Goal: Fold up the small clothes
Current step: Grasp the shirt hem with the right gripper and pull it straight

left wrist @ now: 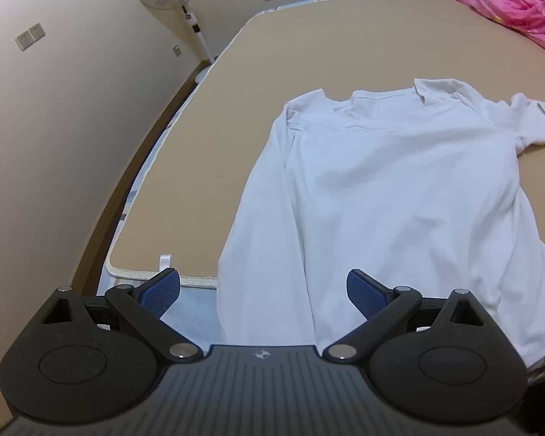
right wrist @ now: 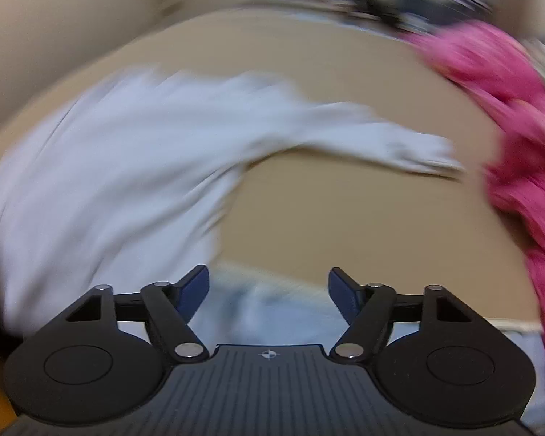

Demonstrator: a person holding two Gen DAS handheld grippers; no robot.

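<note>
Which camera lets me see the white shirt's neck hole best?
The left wrist view. There the shirt lies sharp on the bed, collar clear. The right wrist view is blurred: only the body and one sleeve show.

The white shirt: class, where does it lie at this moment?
In the left wrist view the white shirt lies flat on the tan bed, right of centre, its hem before the open left gripper.

Both claws look alike: the left claw and right claw have matte black ribbed bodies with a small crosshair mark, round side discs, silver pivot screws, angled black linkages and blue textured fingertip pads.
</note>
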